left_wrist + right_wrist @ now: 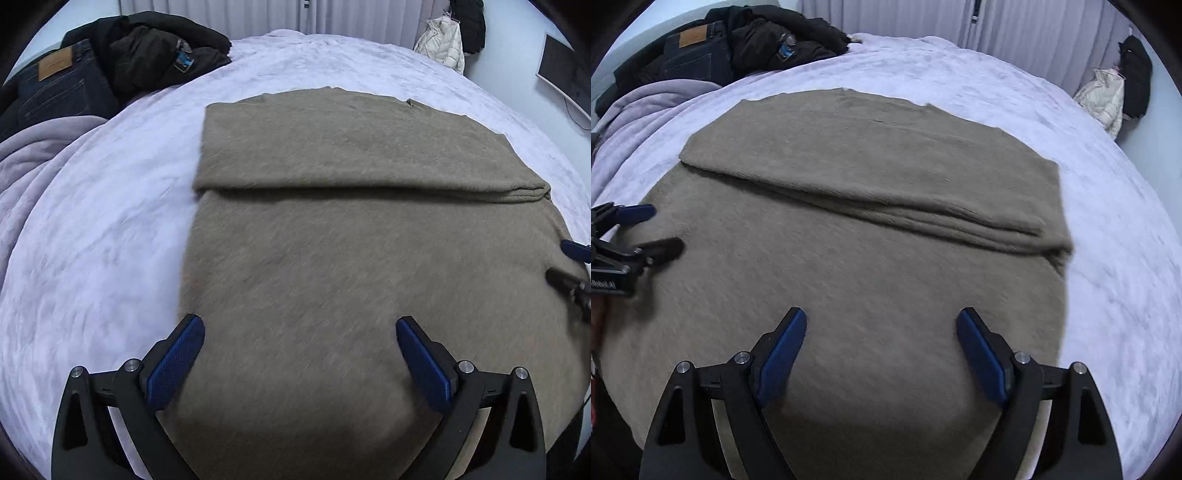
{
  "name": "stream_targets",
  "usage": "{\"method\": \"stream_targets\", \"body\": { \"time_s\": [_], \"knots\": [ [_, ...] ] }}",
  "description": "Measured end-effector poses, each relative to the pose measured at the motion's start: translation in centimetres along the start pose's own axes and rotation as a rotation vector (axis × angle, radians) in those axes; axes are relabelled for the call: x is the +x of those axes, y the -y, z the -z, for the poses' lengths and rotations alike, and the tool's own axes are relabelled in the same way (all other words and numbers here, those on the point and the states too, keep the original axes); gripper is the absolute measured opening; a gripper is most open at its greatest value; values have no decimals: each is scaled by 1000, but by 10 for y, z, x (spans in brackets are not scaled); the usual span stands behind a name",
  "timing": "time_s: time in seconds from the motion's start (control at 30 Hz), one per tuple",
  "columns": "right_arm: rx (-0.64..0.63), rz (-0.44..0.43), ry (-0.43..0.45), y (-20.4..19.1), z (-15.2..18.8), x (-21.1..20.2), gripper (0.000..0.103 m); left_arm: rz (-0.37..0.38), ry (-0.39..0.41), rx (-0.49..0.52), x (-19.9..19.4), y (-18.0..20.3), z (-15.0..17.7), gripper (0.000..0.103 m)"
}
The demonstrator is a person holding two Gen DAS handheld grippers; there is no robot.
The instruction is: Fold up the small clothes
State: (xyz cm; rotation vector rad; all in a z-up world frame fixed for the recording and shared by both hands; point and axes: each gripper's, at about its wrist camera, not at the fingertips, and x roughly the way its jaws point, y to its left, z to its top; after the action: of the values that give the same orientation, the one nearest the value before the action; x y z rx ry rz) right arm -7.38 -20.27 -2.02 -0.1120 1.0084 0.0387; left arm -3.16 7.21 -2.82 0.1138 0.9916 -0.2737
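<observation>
1. The olive-grey knit garment point(332, 258) lies flat in the middle of the bed point(110, 221), spread over the pale lilac cover. Its far part is folded back toward the camera, so a doubled band point(351, 147) lies across the top with a straight fold edge running from side to side.
2. In the right wrist view the same garment point(849, 277) fills most of the frame, and the folded band point(871, 173) shows several stacked layers at its right end.
3. The left tool point(300, 363) hangs over the near left part of the garment with its blue-padded fingers spread wide; nothing is between them. Whether the pads touch the cloth cannot be told.
4. The right tool point(881, 356) hangs over the near right part of the garment, its fingers likewise spread wide with nothing pinched.
5. Each tool shows at the edge of the other's view: the right one point(570, 266) at the right margin, the left one point(635, 232) at the left margin, both over the garment.
6. At the far left corner of the bed lie dark jeans point(62, 85) and a black jacket point(159, 48), with a bunched lilac blanket point(33, 166) beside them.
7. A white puffer coat point(443, 40) hangs by the curtains point(258, 14) beyond the bed.
</observation>
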Motion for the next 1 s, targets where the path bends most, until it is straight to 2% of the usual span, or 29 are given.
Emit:
{"method": "stream_targets", "body": {
  "time_s": [0.07, 0.1, 0.13, 0.2, 0.27, 0.37, 0.43, 0.47, 0.5, 0.53, 0.6, 0.7, 0.77, 0.8, 0.87, 0.93, 1.0],
  "knots": [
    [69, -12, 2, 24, 16, -9, 87, -12, 13, -2, -8, -4, 8, 103],
    [82, -18, 5, 28, 22, -14, 87, -42, 18, -2, -13, -4, 11, 103],
    [78, 13, 6, 28, 26, -19, 88, -70, 9, -13, -15, -4, 13, 103],
    [75, 75, -2, 20, 31, -29, 89, -77, -8, -84, -27, -5, 15, 103],
    [78, 81, 35, 4, 29, -46, 89, -53, 43, -83, -47, 10, 18, 103],
    [-10, 5, 112, -44, 29, -67, 89, -49, 101, 17, -62, 55, 24, 103],
    [-122, 14, 117, -85, 30, -65, 89, -82, 86, 94, -58, 75, 33, 103],
    [-158, 24, 106, -97, 33, -59, 89, -119, 50, 127, -47, 80, 40, 103],
    [-178, 29, 75, -103, 37, -50, 89, -138, 21, 134, -38, 78, 47, 103],
    [-181, 32, 50, -104, 40, -41, 88, -113, 19, 115, -37, 69, 55, 103],
    [-136, -19, 59, -83, 47, -36, 89, -59, 46, 61, -46, 44, 65, 103],
    [-50, -33, 61, -31, 61, -43, 90, -47, 63, 66, -59, 15, 83, 103],
    [-23, -40, 54, -5, 72, -46, 92, -72, 71, 78, -63, 4, 94, 103],
    [-18, -55, 53, 4, 77, -49, 92, -52, 61, 55, -64, -3, 99, 103],
    [-32, -26, 59, 9, 85, -55, 92, -44, 43, 8, -66, -13, 102, 103],
    [-40, 71, 41, 3, 91, -60, 94, -44, 26, -48, -74, -18, 104, 103],
    [-11, 82, 61, -2, 95, -74, 94, -37, 51, -51, -85, -10, 101, 103]
  ]
}}
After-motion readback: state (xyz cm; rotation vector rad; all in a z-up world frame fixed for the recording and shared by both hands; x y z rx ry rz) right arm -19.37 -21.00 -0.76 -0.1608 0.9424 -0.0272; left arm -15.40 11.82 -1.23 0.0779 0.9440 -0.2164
